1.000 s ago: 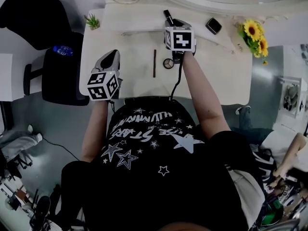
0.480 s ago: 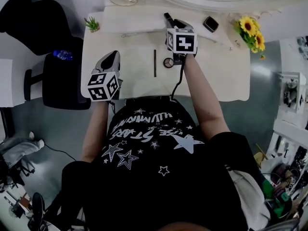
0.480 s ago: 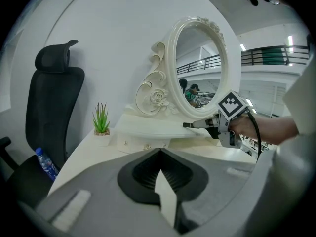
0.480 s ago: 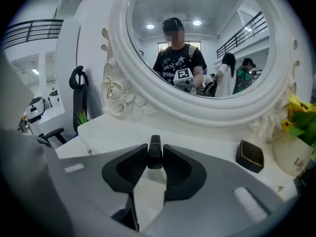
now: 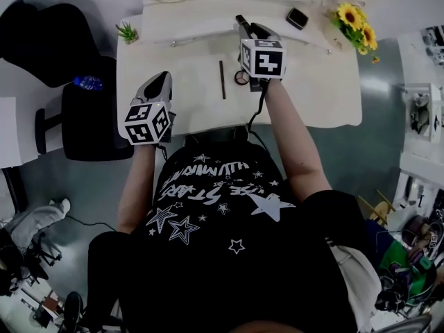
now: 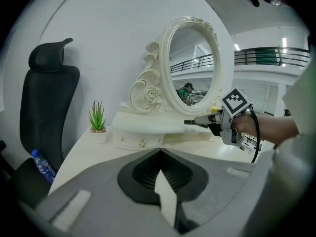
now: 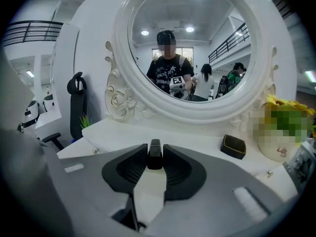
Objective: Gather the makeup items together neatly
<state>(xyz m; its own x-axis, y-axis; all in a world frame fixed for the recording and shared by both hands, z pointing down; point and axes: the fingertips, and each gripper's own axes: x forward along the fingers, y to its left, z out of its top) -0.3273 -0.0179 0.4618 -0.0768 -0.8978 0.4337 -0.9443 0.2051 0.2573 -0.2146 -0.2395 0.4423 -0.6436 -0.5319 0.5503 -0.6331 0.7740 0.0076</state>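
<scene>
**Right jaws clamped on a black tube; left jaws closed and empty**

The right gripper (image 7: 155, 145) has its jaws drawn narrow and pressed on a slim black makeup tube (image 7: 155, 159). The tube stands between the tips and pokes out past them, held clear of the white desk (image 5: 201, 109). Ahead of these jaws runs the desk's raised shelf. A black compact (image 7: 233, 146) rests on the shelf ahead and to the right, and the round white mirror (image 7: 197, 116) rises beyond it. Yellow sunflowers (image 5: 350, 16) sit further right of the compact. Back from the right jaws' tips, down on the desk top, lies a small round case (image 5: 241, 77). A thin dark pencil (image 5: 222, 80) lies just beside it on the left.

The left gripper (image 6: 158, 151) hangs over the desk's front-left part. Its jaws meet at the tips with nothing between them. A small potted plant (image 6: 97, 117) stands ahead of these jaws and to their left. Ahead to their right, the right gripper shows above the desk with the tube. A black chair (image 6: 47, 93) stands off to the left.
</scene>
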